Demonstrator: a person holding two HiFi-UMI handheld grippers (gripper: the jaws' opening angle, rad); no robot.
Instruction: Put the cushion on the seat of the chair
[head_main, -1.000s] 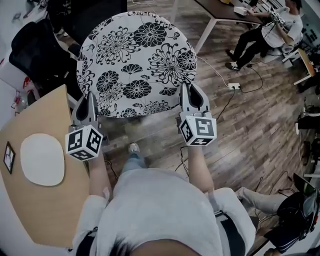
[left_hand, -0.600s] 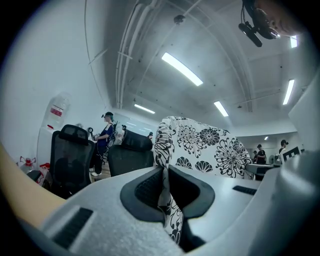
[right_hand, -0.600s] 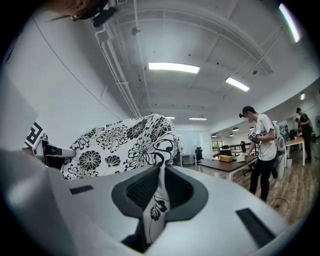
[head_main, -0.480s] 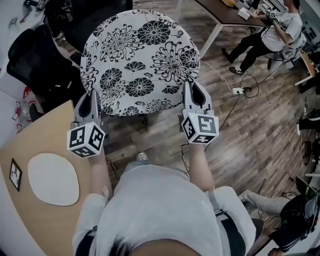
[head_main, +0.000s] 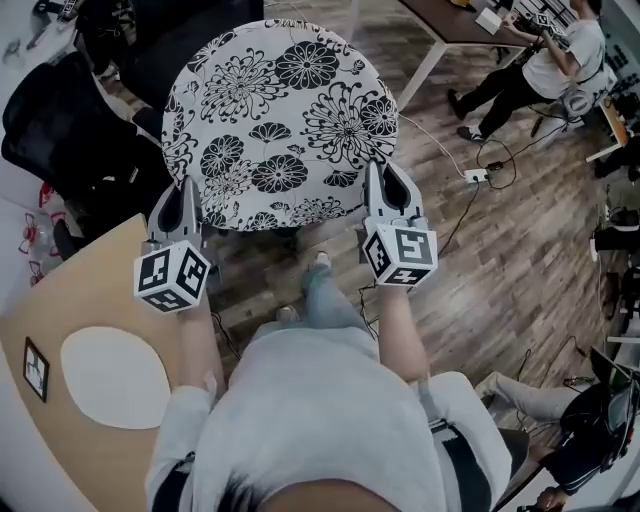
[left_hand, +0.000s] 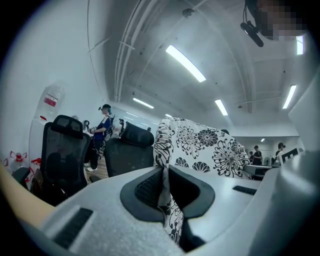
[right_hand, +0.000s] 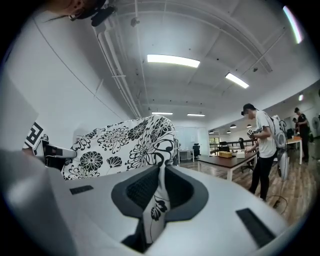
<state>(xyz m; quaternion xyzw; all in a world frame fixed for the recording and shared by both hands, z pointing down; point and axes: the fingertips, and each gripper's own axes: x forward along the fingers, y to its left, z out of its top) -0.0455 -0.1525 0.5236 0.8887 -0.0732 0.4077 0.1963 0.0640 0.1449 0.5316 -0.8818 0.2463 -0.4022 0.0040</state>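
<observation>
A round white cushion (head_main: 275, 120) with black flower print hangs in the air in front of me, held flat by its near edge. My left gripper (head_main: 183, 192) is shut on the cushion's near left edge, and my right gripper (head_main: 385, 178) is shut on its near right edge. In the left gripper view the fabric (left_hand: 200, 145) is pinched between the dark pads of the gripper (left_hand: 162, 190). The right gripper (right_hand: 157, 192) pinches a fold of the same cushion (right_hand: 125, 145). Black office chairs (head_main: 60, 120) stand at the upper left; their seats are largely hidden.
A wooden desk (head_main: 110, 290) with a white oval mat (head_main: 110, 375) lies at the lower left. A dark table (head_main: 450, 20) and a seated person (head_main: 540, 70) are at the upper right. A power strip (head_main: 478, 175) with cables lies on the wood floor.
Both grippers keep their hold on the cushion. The person's foot has stepped forward under it, and the desk has slid toward the lower left of the head view.
</observation>
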